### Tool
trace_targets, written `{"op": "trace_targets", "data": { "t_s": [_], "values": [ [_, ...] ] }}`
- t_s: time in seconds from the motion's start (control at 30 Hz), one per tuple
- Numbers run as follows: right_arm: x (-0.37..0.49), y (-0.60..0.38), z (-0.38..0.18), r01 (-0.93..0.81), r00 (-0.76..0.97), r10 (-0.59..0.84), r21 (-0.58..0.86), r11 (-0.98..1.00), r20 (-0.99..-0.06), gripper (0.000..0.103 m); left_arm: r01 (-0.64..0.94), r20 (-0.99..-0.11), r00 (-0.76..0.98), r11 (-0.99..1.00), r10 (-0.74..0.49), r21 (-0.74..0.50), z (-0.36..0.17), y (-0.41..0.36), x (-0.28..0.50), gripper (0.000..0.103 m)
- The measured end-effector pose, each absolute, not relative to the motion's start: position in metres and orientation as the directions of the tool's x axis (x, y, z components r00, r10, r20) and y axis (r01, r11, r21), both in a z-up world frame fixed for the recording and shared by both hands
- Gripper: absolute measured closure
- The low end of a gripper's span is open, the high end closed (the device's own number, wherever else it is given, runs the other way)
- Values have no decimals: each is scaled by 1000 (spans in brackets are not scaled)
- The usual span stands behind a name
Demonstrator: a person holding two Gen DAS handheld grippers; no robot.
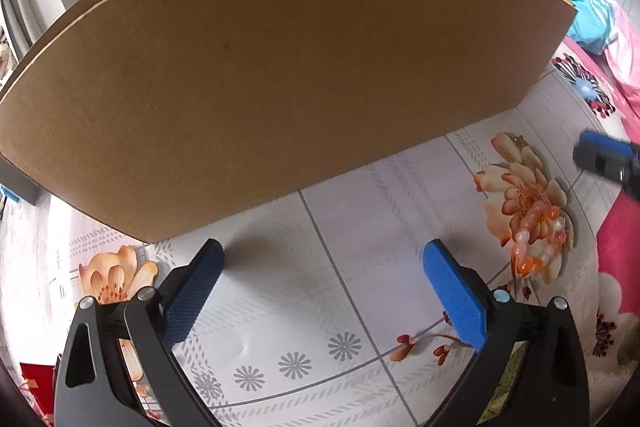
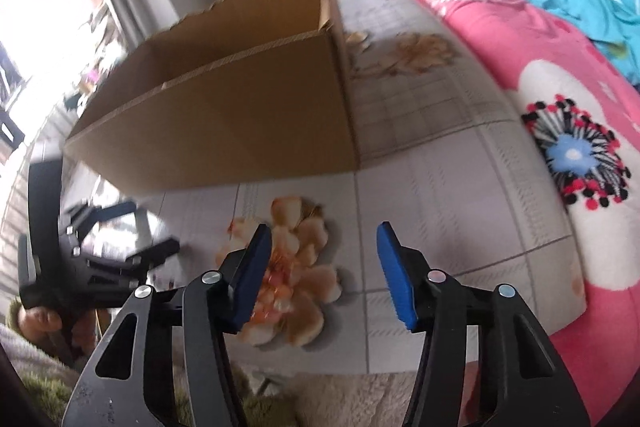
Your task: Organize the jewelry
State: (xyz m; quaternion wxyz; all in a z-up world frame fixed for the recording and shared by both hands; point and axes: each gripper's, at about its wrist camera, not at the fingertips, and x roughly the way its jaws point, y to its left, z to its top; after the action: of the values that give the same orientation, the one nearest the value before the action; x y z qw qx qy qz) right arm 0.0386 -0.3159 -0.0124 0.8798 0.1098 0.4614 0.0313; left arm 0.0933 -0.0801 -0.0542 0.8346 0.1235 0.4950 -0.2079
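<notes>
Currently, left gripper (image 1: pixel 322 289): hovering with jaws spread, holding nothing, facing the cardboard box (image 1: pixel 280 75).
Beaded bracelet (image 1: pixel 538 241): lying on the floral bed sheet (image 1: pixel 360 227), just right of that gripper.
Right gripper (image 2: pixel 324 275): jaws spread wide, likely positioning to pinch the beads.

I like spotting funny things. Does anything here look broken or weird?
Yes. The cardboard box has a ragged, torn top edge along its far wall, as if the flaps were ripped off. Also, the orange bead bracelet lies on a printed orange flower on the bedsheet, so it nearly blends in.
</notes>
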Motion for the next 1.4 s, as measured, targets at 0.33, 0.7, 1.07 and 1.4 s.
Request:
{"op": "trace_targets", "data": {
  "t_s": [0.33,0.7,1.07,1.4],
  "values": [
    [33,-292,-29,6,460,210,240,971,-862,74,462,-885,413,887,-216,-1,-52,-86,104,4],
    [37,-281,-36,-3,407,248,270,963,-879,89,456,-886,412,890,-214,-3,-53,-84,102,4],
    [43,-273,-41,10,404,252,280,960,-879,95,452,-886,411,892,-212,-4,-53,-86,103,4],
    [57,-265,-44,2,416,258,285,958,-872,96,453,-887,409,891,-213,-5,-53,-86,104,4]
  ]
}}
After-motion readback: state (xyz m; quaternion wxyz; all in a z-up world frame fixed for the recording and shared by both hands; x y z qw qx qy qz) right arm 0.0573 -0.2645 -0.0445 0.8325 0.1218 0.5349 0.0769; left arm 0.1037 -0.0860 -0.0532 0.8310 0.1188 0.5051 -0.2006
